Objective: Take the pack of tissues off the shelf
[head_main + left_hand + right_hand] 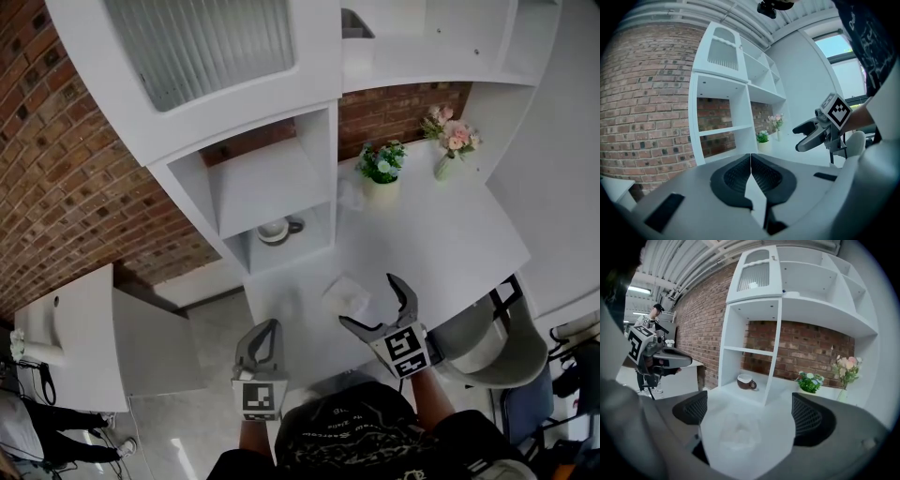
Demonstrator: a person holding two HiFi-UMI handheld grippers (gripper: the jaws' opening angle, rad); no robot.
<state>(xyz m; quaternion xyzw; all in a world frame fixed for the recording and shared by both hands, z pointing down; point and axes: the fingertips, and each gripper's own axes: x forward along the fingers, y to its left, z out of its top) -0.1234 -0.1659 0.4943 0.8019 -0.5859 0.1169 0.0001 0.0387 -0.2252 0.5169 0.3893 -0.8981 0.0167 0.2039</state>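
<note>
The pack of tissues (pixel 343 294), a pale translucent packet, lies flat on the white desk (pixel 441 244) in front of the shelf unit. My right gripper (pixel 368 300) is open just beside it; in the right gripper view the pack of tissues (pixel 737 434) lies on the desk between and below the spread fingers (pixel 811 420), untouched. My left gripper (pixel 268 328) hangs at the desk's near left edge, shut with nothing in it; its pads (pixel 761 176) meet in the left gripper view.
The white shelf unit (pixel 281 178) holds a brown cup (pixel 277 230) in its lowest bay. A potted plant (pixel 382 169) and a vase of pink flowers (pixel 452 141) stand at the back of the desk. A chair (pixel 492 347) is at the right. A person (pixel 649 333) stands far left.
</note>
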